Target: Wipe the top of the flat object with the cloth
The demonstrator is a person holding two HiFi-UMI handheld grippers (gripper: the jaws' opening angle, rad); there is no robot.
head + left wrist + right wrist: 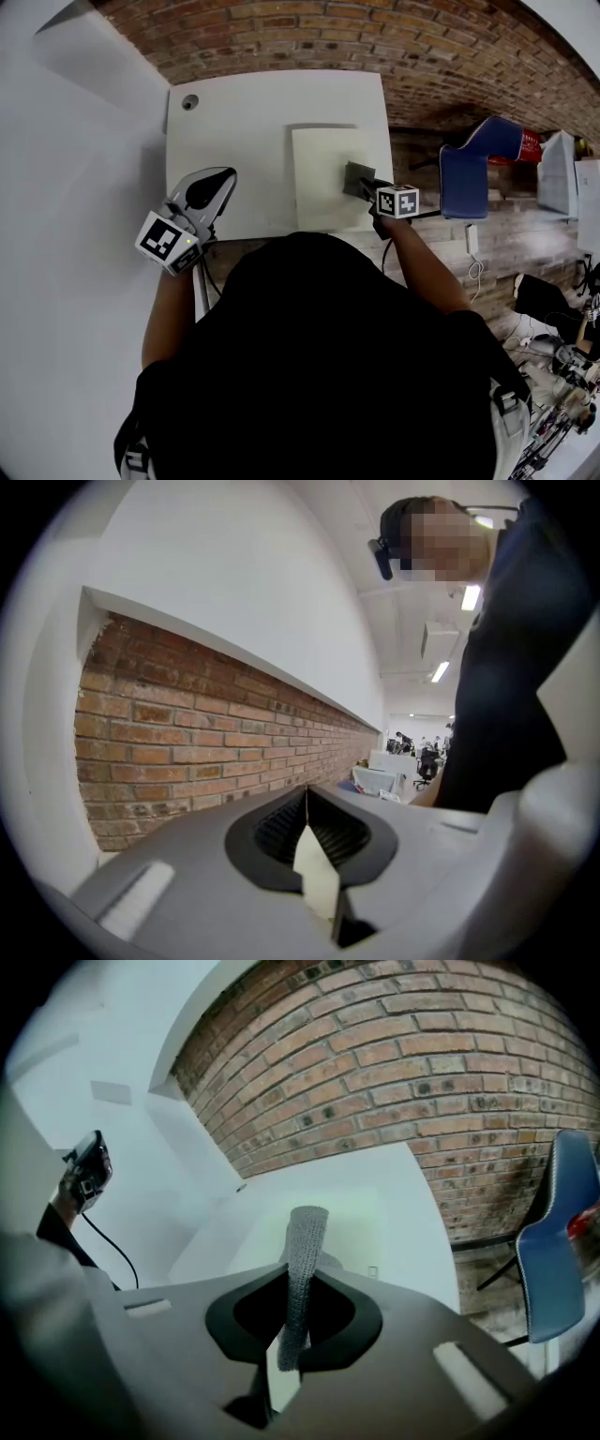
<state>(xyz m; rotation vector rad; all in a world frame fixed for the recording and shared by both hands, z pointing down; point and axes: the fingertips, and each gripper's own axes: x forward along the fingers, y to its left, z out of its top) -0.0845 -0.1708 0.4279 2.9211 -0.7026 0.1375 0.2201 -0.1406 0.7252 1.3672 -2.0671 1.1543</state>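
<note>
A pale cream flat board (319, 173) lies on the white table (244, 141), near its front right corner. My right gripper (372, 190) is shut on a folded grey cloth (357, 180) that rests on the board's right part. In the right gripper view the cloth (306, 1232) stands up between the jaws of my right gripper (298, 1283), with the board (342, 1218) beyond it. My left gripper (208, 195) is held at the table's front left corner, off the board. In its own view the left gripper (307, 808) is shut on nothing and faces a brick wall.
A blue chair (478, 161) stands right of the table, also in the right gripper view as the chair (555, 1260). A round hole (190, 102) marks the table's far left corner. A brick wall (394, 37) runs behind the table and a white wall (75, 187) along its left.
</note>
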